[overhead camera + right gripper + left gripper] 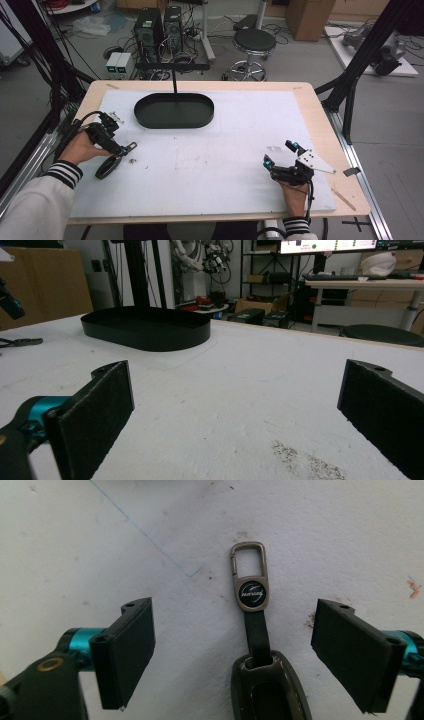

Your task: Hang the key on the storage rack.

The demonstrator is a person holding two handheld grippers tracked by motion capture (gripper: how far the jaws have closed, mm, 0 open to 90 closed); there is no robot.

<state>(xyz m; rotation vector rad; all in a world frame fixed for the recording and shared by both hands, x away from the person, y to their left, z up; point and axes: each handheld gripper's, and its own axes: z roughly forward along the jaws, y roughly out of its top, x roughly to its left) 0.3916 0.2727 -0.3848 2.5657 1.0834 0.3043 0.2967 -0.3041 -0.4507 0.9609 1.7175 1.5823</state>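
Black pads of our left gripper (232, 655) stand apart either side of the key fob (270, 687), touching nothing. Light and stiff, its strap floppy; we judge the hard case best to pinch. It lies near the tray (174, 111). Our right gripper (281, 154) hangs released.

The left claw (111, 150) lies low at the near-left, gripped by the left hand (82, 147) with a striped cuff at the wrist, its 2 jaws standing apart with nothing pressed between their pads. The right claw (280, 154) rests at the near-right, held by the right hand (295, 196) from below, pointing far-left, its 2 jaws spread wide and bare.
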